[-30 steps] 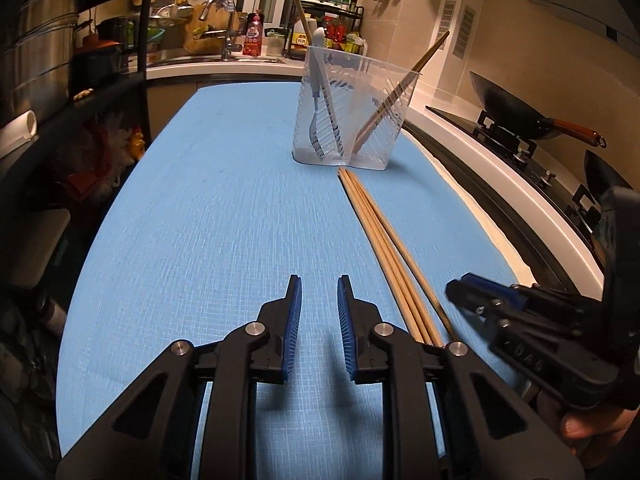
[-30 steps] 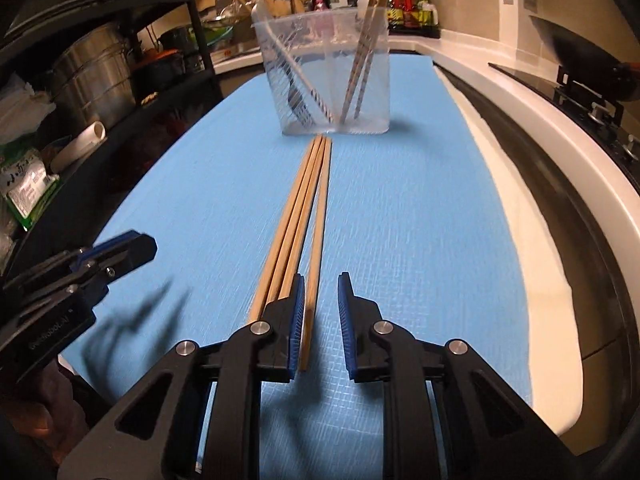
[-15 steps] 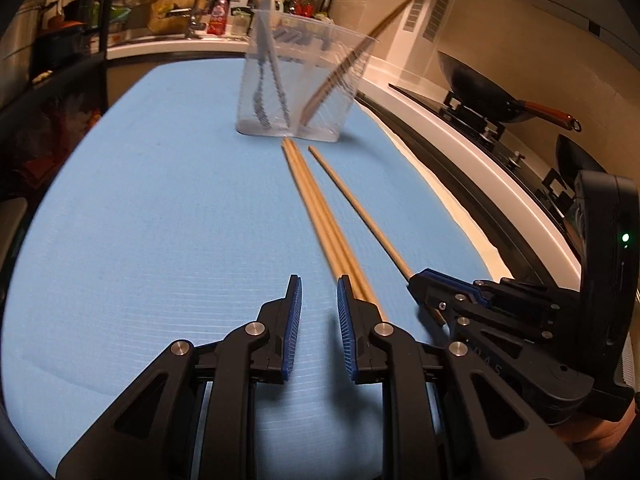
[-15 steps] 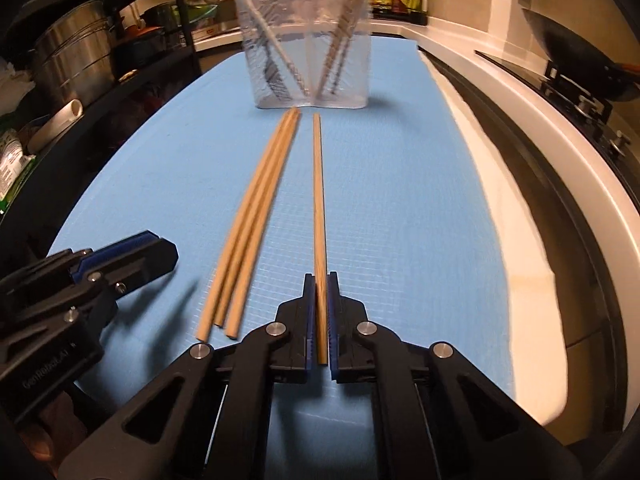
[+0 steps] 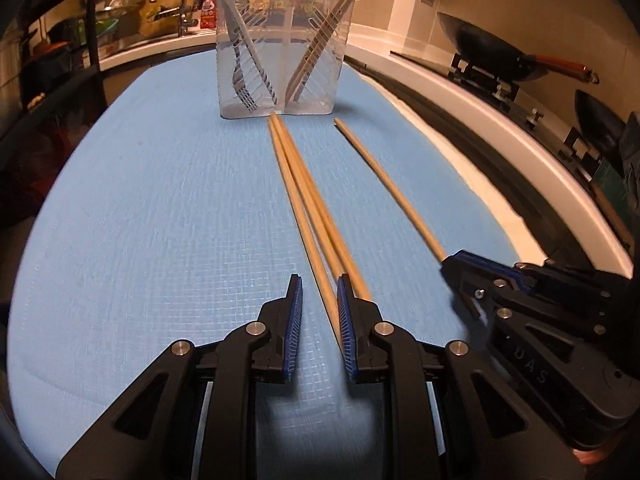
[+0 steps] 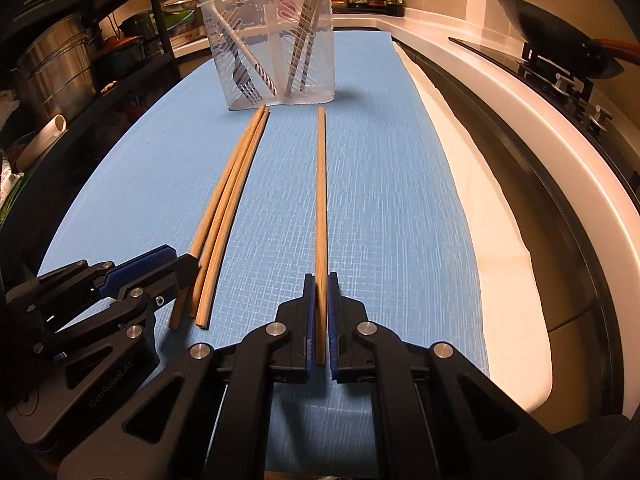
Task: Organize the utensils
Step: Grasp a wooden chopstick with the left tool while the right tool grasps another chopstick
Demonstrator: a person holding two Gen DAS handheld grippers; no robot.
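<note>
A blue woven mat point(image 6: 400, 208) is covering the kitchen table. The right gripper point(image 6: 320, 280) is pinching one light, stiff, slippery wooden chopstick point(image 6: 320, 184) near its end; the left gripper point(image 5: 318, 292) is straddling, jaws spread, three loose chopsticks point(image 5: 304, 188).

Black plastic left gripper point(image 5: 318, 300), right gripper point(image 6: 319, 300), blue ribbed pads, silver screws, embossed lettering

The right gripper point(image 6: 319, 280), whose jaws stood apart a second ago, now clamps a single chopstick point(image 6: 320, 184) pulled clear of the other three point(image 6: 224, 208), while the left gripper point(image 5: 319, 280) has slid over those at lower centre.
</note>
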